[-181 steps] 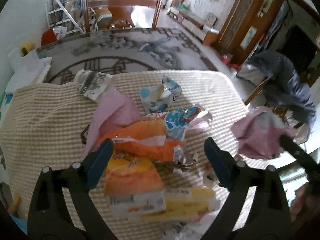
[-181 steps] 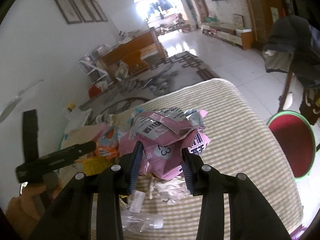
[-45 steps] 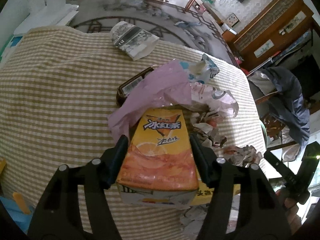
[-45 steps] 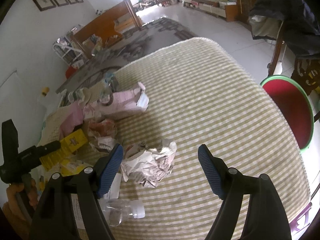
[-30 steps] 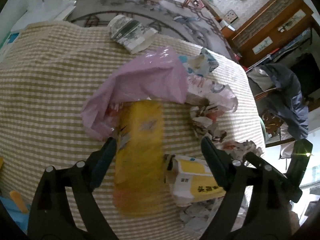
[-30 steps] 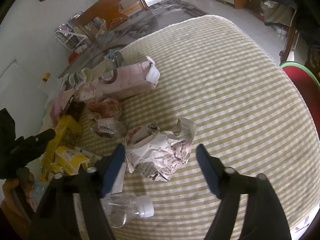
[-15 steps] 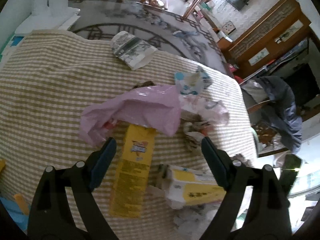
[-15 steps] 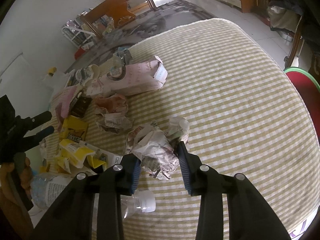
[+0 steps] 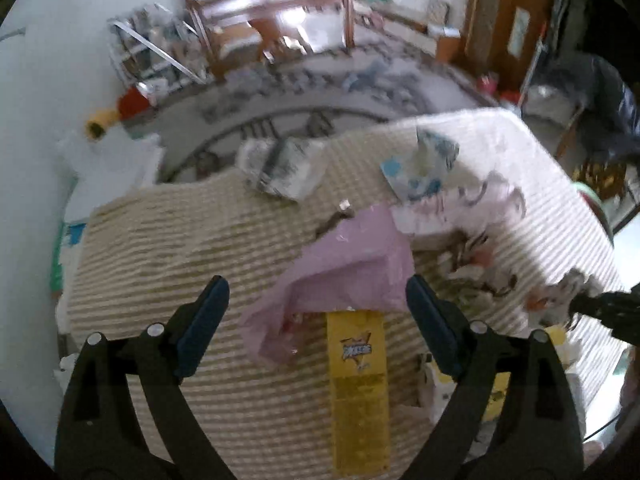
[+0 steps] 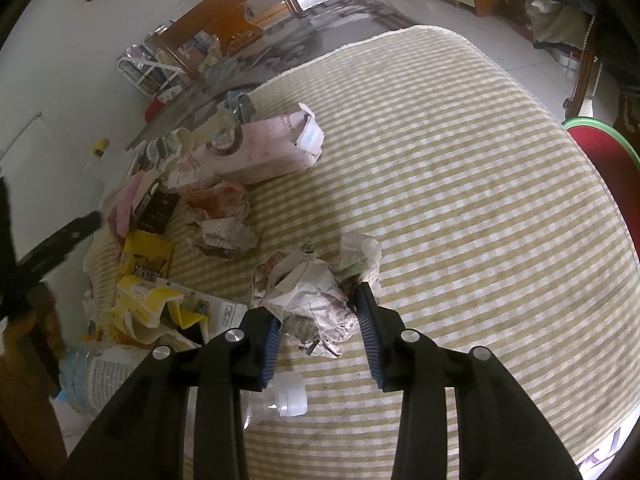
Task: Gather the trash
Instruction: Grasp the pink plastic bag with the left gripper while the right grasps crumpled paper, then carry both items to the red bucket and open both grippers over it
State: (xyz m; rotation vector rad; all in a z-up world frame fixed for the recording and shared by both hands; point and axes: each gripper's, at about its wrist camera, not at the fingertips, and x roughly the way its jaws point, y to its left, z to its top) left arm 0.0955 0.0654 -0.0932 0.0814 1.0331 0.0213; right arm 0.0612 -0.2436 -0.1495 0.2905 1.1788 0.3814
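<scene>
Gripping crumpled newspaper [image 10: 316,300], right tool [image 10: 320,320] clamps.

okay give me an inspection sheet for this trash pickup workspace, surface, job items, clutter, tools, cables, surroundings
Surface: checked tablecloth, bare on its right side.
Job's things: crumpled paper wad; pink carton; yellow drink carton, its top under a pink plastic bag; clear bottle.
Clutter: more torn wrappers piled at the left.
Tools: right tool shut on the paper wad; left tool wide and opening, nothing gripped.
Cables: nothing seen.
Surroundings: patterned rug, wooden bench, red stool.
</scene>
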